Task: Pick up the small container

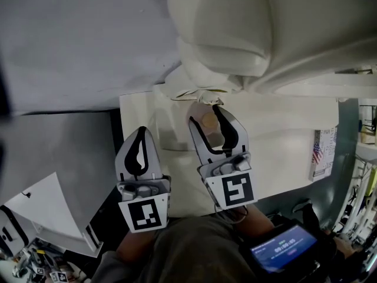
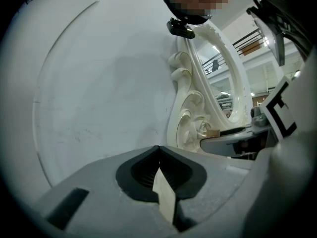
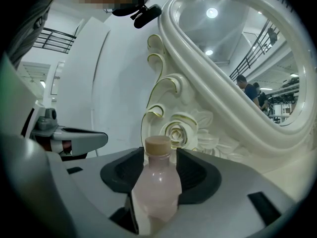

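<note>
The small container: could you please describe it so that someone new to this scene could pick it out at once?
On the white table stands an ornate white mirror with carved scrolls and a rose. Just before its base, between the open jaws of the right gripper, stands a small bottle. It alone is translucent pale pink, with a tan cap.

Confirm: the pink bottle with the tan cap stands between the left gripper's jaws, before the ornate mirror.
Wrong gripper: the pink bottle with the tan cap stands between the jaws of the right gripper, before the ornate mirror. The right gripper view shows it.
</note>
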Demonstrator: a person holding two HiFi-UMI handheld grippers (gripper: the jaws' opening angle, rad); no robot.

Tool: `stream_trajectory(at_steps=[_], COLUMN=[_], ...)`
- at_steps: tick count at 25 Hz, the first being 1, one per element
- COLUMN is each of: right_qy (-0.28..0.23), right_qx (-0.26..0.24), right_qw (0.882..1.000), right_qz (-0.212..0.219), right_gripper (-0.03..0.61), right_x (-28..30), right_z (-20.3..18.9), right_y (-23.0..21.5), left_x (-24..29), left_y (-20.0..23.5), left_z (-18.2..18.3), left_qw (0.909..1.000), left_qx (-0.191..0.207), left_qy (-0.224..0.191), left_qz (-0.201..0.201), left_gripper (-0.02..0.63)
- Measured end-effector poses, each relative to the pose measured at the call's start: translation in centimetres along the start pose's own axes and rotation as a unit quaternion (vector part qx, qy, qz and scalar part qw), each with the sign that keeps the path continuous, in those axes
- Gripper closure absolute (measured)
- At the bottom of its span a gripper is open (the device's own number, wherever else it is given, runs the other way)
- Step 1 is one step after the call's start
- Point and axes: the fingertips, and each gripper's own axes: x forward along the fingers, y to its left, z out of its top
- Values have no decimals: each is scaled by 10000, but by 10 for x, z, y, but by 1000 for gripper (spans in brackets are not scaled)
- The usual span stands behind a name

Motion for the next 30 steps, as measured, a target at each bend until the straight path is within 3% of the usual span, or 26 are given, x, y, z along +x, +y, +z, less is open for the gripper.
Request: stream_trajectory(at_steps=[16,19,30], right_qy=[-5,-32,-2], right_qx=[38,-41,-16], right_qw=[9999,9998,9998], right_qz=[-163,-192,-220], right_gripper=[391,433,436], right_x=[1,1,1], right_z=[3,5,5], right_y=[-1,-1,-1], left_x=[-8,-9,-14], left_y=[4,4,8], left_z=[2,2,9], left_qw=[10000,9999,9998], left_qx=[26,32,66], left_qy=[2,-3,-85], left_qz=[91,98,152], left_gripper=[600,600,600])
